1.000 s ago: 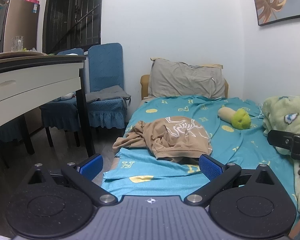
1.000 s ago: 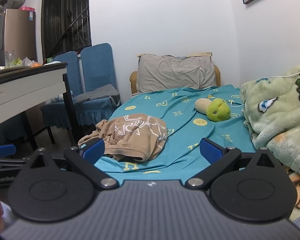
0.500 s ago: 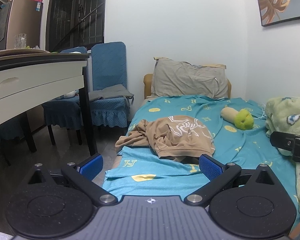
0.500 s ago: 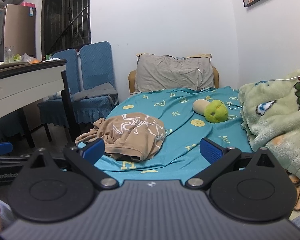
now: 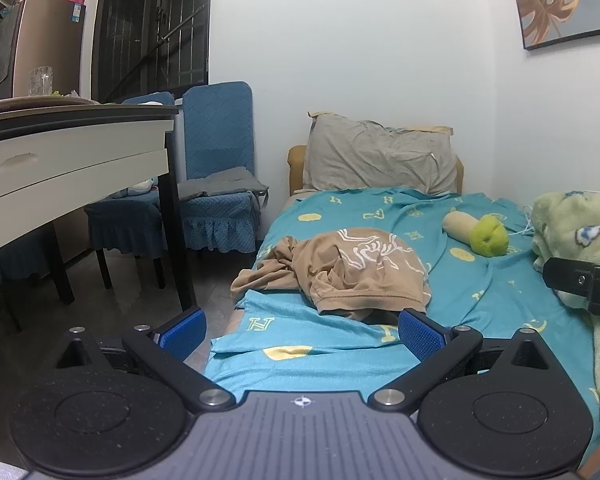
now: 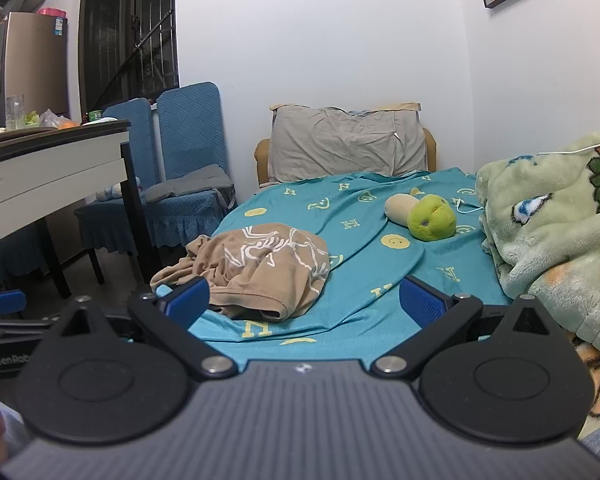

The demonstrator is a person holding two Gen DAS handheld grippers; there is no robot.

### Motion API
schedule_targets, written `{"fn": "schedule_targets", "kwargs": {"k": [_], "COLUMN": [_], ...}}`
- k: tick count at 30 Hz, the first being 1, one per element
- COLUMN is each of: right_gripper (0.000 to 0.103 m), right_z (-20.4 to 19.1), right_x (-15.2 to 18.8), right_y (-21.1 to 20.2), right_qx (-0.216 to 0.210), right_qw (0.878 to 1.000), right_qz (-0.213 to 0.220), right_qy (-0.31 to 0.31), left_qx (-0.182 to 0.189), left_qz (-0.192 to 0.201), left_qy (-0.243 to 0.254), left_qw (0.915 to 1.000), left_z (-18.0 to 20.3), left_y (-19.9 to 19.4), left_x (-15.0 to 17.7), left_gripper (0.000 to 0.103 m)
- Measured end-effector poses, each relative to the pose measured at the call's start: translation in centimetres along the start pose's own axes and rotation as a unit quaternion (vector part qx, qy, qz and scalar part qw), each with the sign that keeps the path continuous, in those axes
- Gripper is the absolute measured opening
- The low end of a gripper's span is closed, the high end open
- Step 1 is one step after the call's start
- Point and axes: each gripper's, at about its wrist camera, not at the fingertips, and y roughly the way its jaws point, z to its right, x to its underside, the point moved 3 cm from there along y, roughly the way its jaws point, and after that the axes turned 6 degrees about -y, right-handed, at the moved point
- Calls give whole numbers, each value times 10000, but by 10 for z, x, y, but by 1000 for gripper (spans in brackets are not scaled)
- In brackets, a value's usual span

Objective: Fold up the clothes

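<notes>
Left wrist view: the left gripper [image 5: 302,330] has its blue-padded fingers [image 5: 182,332] spread wide apart with nothing between them, hovering at the near end of the bed [image 5: 340,364]. Just beyond them lies the tan shirt [image 5: 352,272], crumpled in a heap with a white print on top, on the left half of the teal sheet, one sleeve trailing toward the bed's left edge. Farther right on the sheet rests a green plush toy [image 5: 488,236], and a grey pillow [image 5: 380,158] leans at the far end against the wall. A white counter [image 5: 72,160] and blue chairs [image 5: 216,160] stand to the left.

Right wrist view: the right gripper [image 6: 304,300] also has its fingers [image 6: 420,302] wide apart and empty; the tan shirt [image 6: 260,272] sits just past the left finger. A pale green blanket [image 6: 552,232] is bunched on the right side of the bed [image 6: 380,280].
</notes>
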Motion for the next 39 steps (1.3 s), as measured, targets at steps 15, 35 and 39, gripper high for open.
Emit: {"fn": "schedule_targets", "kwargs": {"k": [15, 35, 39], "right_gripper": [103, 103, 103], "right_z": [1, -28, -21], "right_x": [3, -52, -81], "right_y": [2, -22, -6], "right_qx": [6, 491, 187], "right_qw": [10000, 9891, 9909], "right_qz": [-64, 1376, 1329], "right_qy": [30, -176, 42], "left_qx": [232, 285, 305], "left_qz": [61, -124, -255], "left_qy": [-71, -510, -180], "left_qw": [9997, 9982, 9990], "left_z": [3, -5, 4], "left_y": [-2, 21, 45], "left_x": [-1, -9, -13], "left_gripper": [103, 103, 103]}}
